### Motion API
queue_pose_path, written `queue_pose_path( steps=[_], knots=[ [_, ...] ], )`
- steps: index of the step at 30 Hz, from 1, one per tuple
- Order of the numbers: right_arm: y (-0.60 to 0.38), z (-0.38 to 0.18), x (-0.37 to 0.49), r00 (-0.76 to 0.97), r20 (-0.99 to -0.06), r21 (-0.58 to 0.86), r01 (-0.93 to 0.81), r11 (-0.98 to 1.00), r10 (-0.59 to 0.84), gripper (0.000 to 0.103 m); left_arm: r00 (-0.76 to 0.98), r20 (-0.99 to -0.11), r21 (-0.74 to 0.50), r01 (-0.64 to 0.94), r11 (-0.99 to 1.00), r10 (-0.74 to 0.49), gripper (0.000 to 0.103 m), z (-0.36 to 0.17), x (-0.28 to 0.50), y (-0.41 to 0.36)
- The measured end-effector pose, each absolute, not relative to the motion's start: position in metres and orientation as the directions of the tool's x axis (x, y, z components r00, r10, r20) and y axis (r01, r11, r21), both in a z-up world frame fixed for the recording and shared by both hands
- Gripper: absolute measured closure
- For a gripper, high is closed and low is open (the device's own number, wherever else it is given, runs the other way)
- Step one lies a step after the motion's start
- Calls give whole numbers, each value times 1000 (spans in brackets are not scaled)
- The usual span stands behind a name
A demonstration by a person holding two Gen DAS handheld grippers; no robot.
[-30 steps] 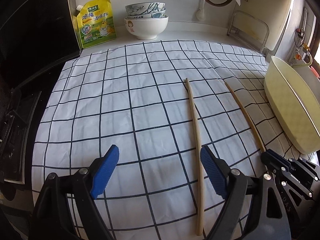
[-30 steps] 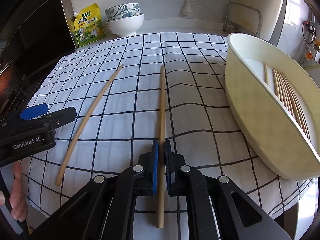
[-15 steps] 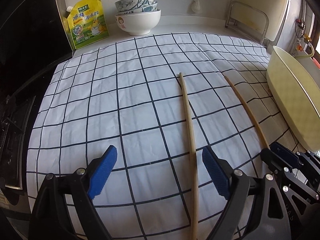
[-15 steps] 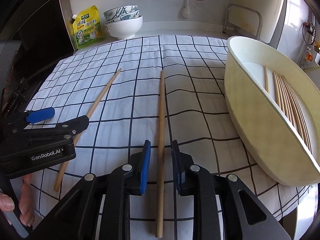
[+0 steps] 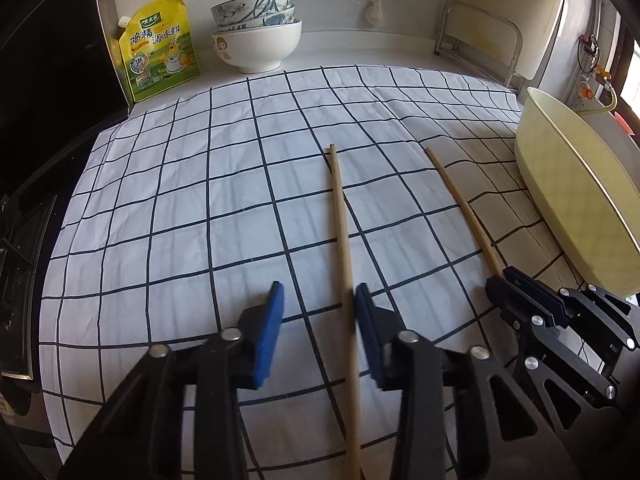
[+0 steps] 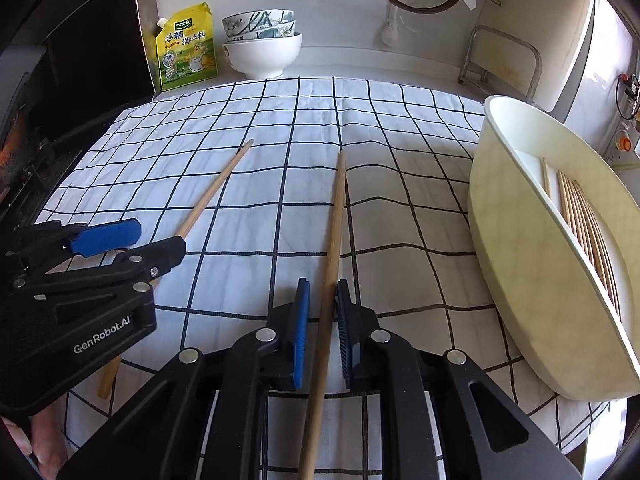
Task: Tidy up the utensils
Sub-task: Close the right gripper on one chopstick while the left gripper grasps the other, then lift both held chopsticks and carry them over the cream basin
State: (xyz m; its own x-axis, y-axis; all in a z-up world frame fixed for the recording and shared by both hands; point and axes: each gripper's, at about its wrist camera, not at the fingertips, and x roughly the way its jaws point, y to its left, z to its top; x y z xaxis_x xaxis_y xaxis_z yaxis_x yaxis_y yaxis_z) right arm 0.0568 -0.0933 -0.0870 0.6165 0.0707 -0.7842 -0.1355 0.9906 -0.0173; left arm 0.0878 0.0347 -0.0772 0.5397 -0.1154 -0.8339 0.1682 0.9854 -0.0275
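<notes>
Left wrist view, nearest first: the left gripper had its blue pads closing in, yet a gap remained. The left chopstick lay flat between them, against the right-hand pad and clear of the other, so nothing was clamped yet. Just to the right, the right gripper sat low on the checked cloth with its jaws pinched over the near end of the right chopstick.

From the right wrist view, those pads had just drawn in again and stood close on either side of that stick, which ran straight away from the camera across the cloth. Part of a person's hand showed at the lower left edge, under the other tool.

Both sticks lay roughly side by side, well apart, pointing toward the back wall. Further right, a cream basin rested on the cloth's edge with a row of chopsticks already inside. Beyond the cloth, stacked bowls and a yellow seasoning pouch stood against the wall.
</notes>
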Motion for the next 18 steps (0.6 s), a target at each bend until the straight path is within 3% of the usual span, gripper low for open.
queue_pose_path(
  steps=[1, 5, 18],
  knots=[
    [-95, -87, 57, 614, -785, -7, -132, 991, 77, 95, 533, -837, -41, 168, 985, -126, 96, -77, 88, 36],
    [-100, -85, 53, 610, -786, 36, -122, 992, 104, 97, 511, -842, -114, 149, 982, -175, 96, -76, 88, 46],
    [-110, -37, 31, 682, -705, 131, -145, 981, 195, 97, 570, -792, -145, 176, 974, -221, 96, -29, 70, 45]
  ],
)
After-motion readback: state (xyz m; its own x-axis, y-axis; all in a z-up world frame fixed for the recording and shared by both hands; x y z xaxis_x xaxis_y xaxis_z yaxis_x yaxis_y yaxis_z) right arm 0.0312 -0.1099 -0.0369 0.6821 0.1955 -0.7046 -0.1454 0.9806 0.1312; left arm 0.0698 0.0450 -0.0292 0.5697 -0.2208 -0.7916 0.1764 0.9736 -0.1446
